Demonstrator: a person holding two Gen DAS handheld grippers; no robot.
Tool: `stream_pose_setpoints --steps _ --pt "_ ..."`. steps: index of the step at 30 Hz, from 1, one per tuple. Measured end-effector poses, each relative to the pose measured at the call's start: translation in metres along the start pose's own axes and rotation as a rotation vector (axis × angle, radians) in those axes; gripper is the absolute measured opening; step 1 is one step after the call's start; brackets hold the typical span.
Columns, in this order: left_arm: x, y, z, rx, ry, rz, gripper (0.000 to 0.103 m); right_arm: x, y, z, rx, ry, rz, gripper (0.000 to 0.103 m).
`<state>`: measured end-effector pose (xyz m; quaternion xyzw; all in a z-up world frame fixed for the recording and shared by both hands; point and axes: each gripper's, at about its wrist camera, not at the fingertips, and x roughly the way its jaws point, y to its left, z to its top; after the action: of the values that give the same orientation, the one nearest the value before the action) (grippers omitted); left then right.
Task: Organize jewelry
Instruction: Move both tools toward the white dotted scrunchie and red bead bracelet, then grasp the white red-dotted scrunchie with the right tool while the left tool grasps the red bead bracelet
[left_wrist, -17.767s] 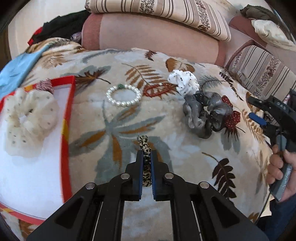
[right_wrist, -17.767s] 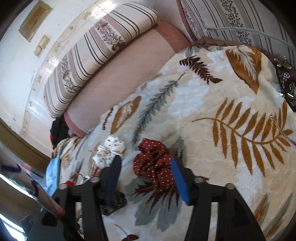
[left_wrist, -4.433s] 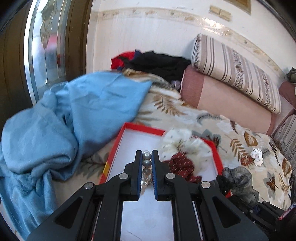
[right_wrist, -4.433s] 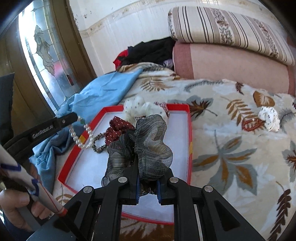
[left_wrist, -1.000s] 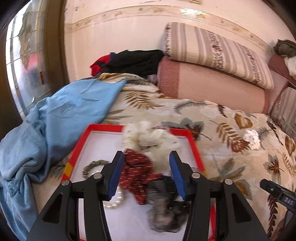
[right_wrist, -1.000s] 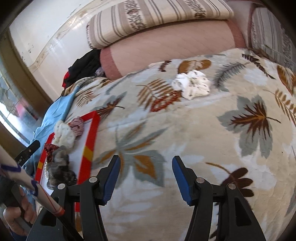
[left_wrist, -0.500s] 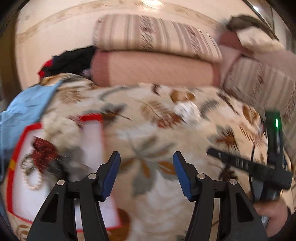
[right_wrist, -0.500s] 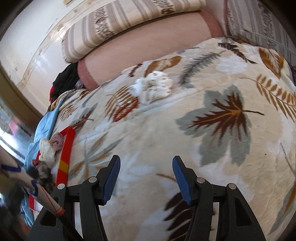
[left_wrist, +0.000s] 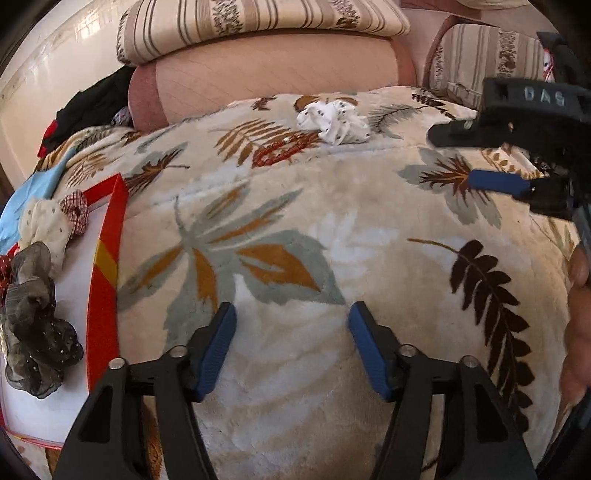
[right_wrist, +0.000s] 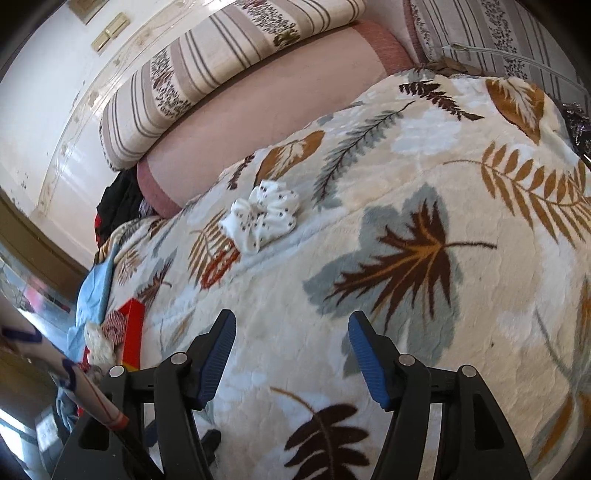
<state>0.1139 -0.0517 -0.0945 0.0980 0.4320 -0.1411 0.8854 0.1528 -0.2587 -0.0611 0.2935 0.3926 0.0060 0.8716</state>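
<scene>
Opening fingers: left gripper (left_wrist: 288, 345) and right gripper (right_wrist: 291, 350) are spread, nothing between them.
Bed: white scrunchie (left_wrist: 334, 120) is laid beside red bracelet (left_wrist: 282, 147).

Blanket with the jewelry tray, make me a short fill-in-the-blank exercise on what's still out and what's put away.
1. The white dotted scrunchie lies on the ____, outside the tray.
2. The bead bracelet beside it is ____ in colour.
3. The grey scrunchie lies inside the tray with the ____ rim.
4. Between the fingers of the left hand-held gripper there is ____.

Missing words: blanket; red; red; nothing
</scene>
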Motion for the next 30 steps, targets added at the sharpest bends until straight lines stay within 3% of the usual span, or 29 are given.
stream_pose_setpoints --steps 7,17,18,20,21,22,30 --pt "0.004 0.007 0.002 -0.030 0.012 -0.014 0.077 0.013 -0.007 0.050 -0.026 -0.036 -0.064 0.068" --pt "0.008 0.006 0.006 -0.028 0.026 -0.006 0.081 0.093 0.021 0.097 -0.093 0.069 -0.033 0.066" --pt "0.009 0.006 0.007 -0.028 0.027 -0.006 0.081 0.101 0.025 0.098 -0.107 0.074 -0.058 0.063" --pt "0.009 0.006 0.008 -0.030 0.027 -0.008 0.081 0.123 0.030 0.098 -0.123 0.109 -0.066 0.042" --pt "0.009 0.007 0.008 -0.032 0.027 -0.010 0.081 0.133 0.030 0.097 -0.130 0.141 -0.074 0.020" --pt "0.009 0.007 0.008 -0.034 0.027 -0.013 0.081 0.139 0.029 0.096 -0.129 0.155 -0.081 0.012" --pt "-0.004 0.018 0.044 -0.076 -0.051 -0.042 0.081 0.079 0.011 0.085 -0.109 0.036 -0.078 0.009"
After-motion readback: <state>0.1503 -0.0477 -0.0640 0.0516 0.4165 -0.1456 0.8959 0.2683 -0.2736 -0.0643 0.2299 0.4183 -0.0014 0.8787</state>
